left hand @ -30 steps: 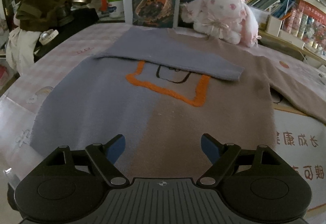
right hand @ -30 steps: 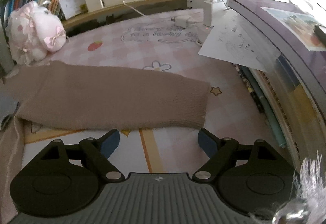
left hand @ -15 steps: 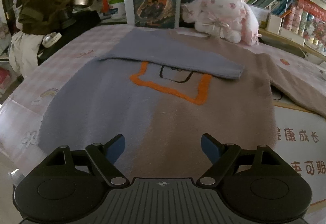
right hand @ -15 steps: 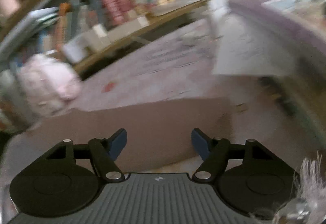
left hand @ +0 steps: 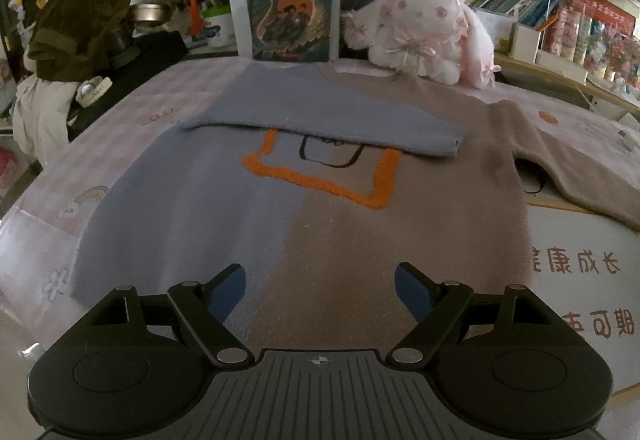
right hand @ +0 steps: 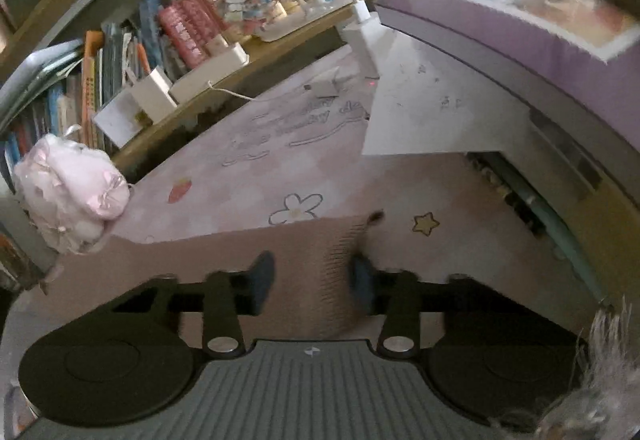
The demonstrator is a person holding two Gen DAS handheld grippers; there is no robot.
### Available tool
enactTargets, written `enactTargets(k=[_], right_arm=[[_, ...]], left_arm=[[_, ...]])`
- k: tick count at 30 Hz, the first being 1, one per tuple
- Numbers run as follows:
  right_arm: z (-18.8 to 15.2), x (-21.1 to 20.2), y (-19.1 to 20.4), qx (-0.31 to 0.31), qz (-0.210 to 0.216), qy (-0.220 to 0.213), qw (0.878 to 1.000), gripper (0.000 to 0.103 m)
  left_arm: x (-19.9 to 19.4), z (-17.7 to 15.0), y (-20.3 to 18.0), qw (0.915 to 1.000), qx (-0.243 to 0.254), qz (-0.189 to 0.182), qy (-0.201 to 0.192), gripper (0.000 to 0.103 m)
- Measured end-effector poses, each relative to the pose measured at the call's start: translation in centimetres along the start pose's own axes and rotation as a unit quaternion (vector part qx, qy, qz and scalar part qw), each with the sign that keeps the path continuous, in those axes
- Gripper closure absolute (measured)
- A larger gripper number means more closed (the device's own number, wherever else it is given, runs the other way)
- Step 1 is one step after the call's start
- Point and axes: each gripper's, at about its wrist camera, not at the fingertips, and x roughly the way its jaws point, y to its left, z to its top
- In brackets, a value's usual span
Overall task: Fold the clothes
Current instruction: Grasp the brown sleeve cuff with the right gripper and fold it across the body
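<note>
A sweater [left hand: 312,208], half grey-blue and half brown with an orange outline, lies flat on the pink patterned table. Its blue sleeve [left hand: 320,120] is folded across the chest. Its brown sleeve [left hand: 576,168] stretches out to the right. My left gripper [left hand: 320,290] is open and empty above the sweater's hem. My right gripper [right hand: 312,278] is down at the cuff of the brown sleeve [right hand: 224,264]. Its jaws are partly closed around the cuff, with cloth between the blue pads.
A pink plush toy [left hand: 424,36] and an upright book [left hand: 296,0] stand behind the sweater's collar. Bookshelves run along the back. A dark green bag [left hand: 80,28] sits at the far left. A white sheet of paper [right hand: 432,112], a charger and a purple box lie near the cuff.
My right gripper moved forward and down onto the brown sleeve's cuff and its jaws narrowed around it. My left gripper drew back a little and stayed open.
</note>
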Motion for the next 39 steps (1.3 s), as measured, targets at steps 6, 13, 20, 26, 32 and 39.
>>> enactTargets(k=[6,13,20,26,32,39], right_arm=[[0.3,0.1,0.2,-0.03,-0.012,0.005,0.999,0.094],[0.8,-2.4,2.2,-0.056,0.027,-0.002,0.998,0.095],[2.5,-4.5,5.4,-0.017,0.114,0.018,0.993,0.095],[3.2,-6.3,11.2,-0.032,0.182,0.009,0.983,0.095],[2.2,-7.9,19.5,-0.061,0.229,-0.018,0.971,0.095],[-2.1,-8.6,31.3,-0.13,0.237,-0.047,0.962,0.095]], left_arm=[[0.3,0.0,0.2,1.0,-0.006,-0.002,0.006,0.019],[0.8,0.3,0.2,0.9998,0.001,-0.018,0.005,0.019],[0.9,0.7,1.1,0.9994,0.003,-0.033,-0.012,0.019],[1.4,1.2,3.4,0.9981,0.005,-0.055,-0.028,0.019],[2.0,2.0,7.0,0.9929,0.047,-0.093,-0.058,0.019],[2.3,3.7,13.2,0.9821,0.095,-0.134,-0.093,0.019]])
